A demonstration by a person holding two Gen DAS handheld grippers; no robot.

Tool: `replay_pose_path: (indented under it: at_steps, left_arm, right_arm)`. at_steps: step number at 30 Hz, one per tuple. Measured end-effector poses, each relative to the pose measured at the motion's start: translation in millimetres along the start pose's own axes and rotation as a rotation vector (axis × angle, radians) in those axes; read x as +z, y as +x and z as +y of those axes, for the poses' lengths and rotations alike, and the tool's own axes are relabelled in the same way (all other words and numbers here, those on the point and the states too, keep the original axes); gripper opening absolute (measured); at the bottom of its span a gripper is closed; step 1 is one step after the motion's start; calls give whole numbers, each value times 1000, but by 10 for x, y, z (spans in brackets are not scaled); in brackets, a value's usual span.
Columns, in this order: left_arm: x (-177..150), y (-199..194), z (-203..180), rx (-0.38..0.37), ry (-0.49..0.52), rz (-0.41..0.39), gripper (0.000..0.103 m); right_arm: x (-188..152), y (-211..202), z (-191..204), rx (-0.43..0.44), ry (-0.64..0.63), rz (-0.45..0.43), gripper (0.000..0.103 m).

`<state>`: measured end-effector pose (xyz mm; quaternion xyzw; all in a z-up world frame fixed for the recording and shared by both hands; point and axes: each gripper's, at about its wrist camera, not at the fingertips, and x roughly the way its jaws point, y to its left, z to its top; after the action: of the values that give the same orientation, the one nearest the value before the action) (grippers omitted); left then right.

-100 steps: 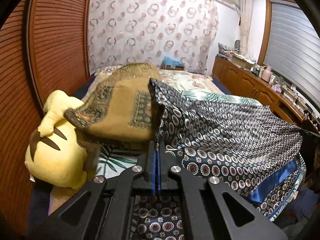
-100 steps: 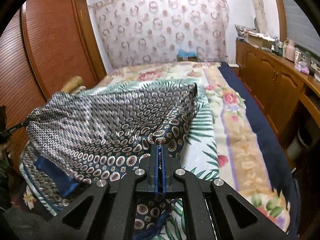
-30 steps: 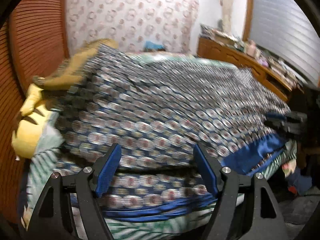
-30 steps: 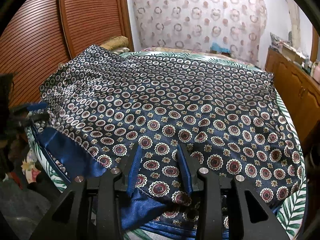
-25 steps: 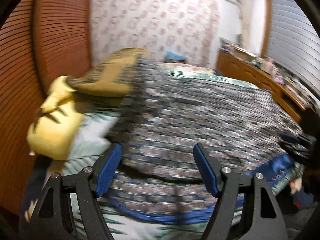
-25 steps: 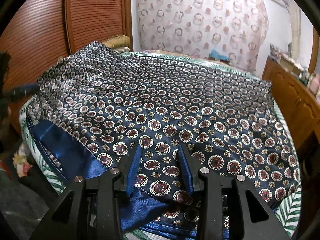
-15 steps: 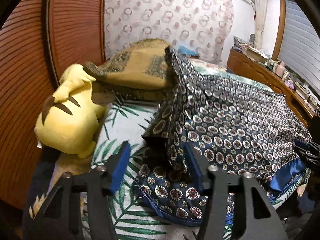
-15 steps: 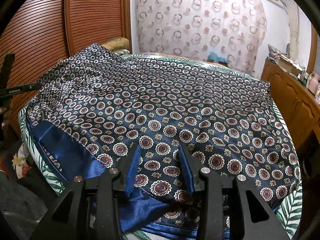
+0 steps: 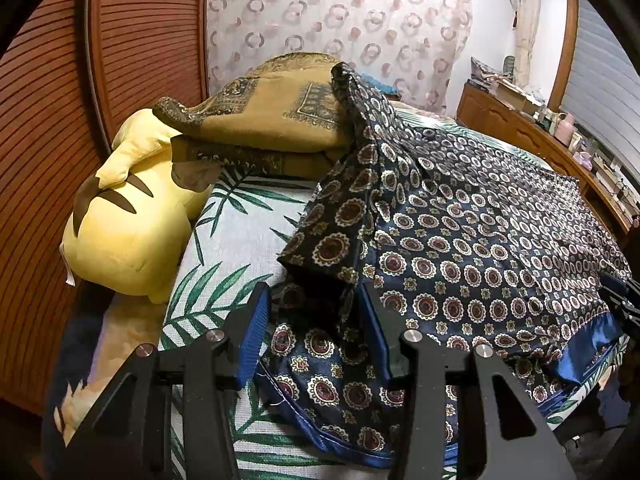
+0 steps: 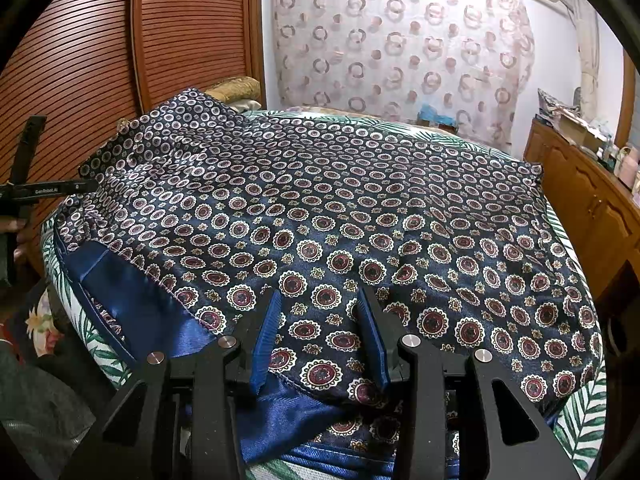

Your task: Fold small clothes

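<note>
The patterned garment (image 10: 340, 216), dark blue satin printed with red-and-white medallions, lies spread across the leaf-print bedsheet (image 9: 236, 240). In the right wrist view it covers most of the bed from 9 o'clock round to 3 o'clock, with a plain blue lining turned up along its near edge toward 8 o'clock. Three seconds back both tools held it pinched and lifted off the bed; now it rests flat, and both have let go.

The left gripper (image 9: 316, 320) was spread wide over the middle of the cloth a second ago. Since then it has shifted to the garment's bunched left edge, and its jaws are closing: a rumpled fold of the fabric stands between the blue pads, which do not yet press on it. At 10 o'clock from that fold sits a yellow plush toy (image 9: 124, 232), with an ochre folded blanket (image 9: 272, 120) at 12 o'clock; the garment's far corner drapes against the blanket.

The right gripper (image 10: 320, 328) has hardly changed over the last second. Its jaws stand partly apart above the near hem, the cloth lying between and below the pads without being squeezed. At 9 o'clock in that view, the other tool's black frame reaches the garment's left side
</note>
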<state>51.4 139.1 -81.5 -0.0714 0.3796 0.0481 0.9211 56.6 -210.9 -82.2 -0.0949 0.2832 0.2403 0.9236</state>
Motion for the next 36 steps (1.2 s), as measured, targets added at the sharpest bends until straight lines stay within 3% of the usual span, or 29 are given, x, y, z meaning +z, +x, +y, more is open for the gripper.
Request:
replay_pose_path:
  at_steps: [7, 10, 12, 14, 16, 20, 25, 36]
  left_arm:
    - [5, 7, -7, 0, 1, -2, 46]
    - [6, 12, -4, 3, 1, -4, 30]
    - [13, 15, 13, -49, -14, -2, 10]
    - [42, -8, 7, -105, -27, -7, 4]
    - [95, -92, -38, -108, -18, -46, 4]
    - [256, -381, -183, -189, -15, -147, 4]
    - [476, -657, -563, -255, 69, -228, 4]
    - [951, -746, -1641, -425, 254, -287, 3]
  right_arm:
    - [2, 1, 5, 0, 2, 1, 41]
    - [0, 1, 7, 0, 3, 0, 41]
    - [1, 0, 5, 1, 3, 0, 41]
    - [1, 0, 5, 1, 2, 1, 41]
    - [3, -4, -6, 6, -1, 4, 41]
    - [21, -21, -47, 24, 2, 13, 41]
    - [53, -56, -154, 48, 34, 30, 41]
    - [93, -524, -614, -36, 104, -29, 41]
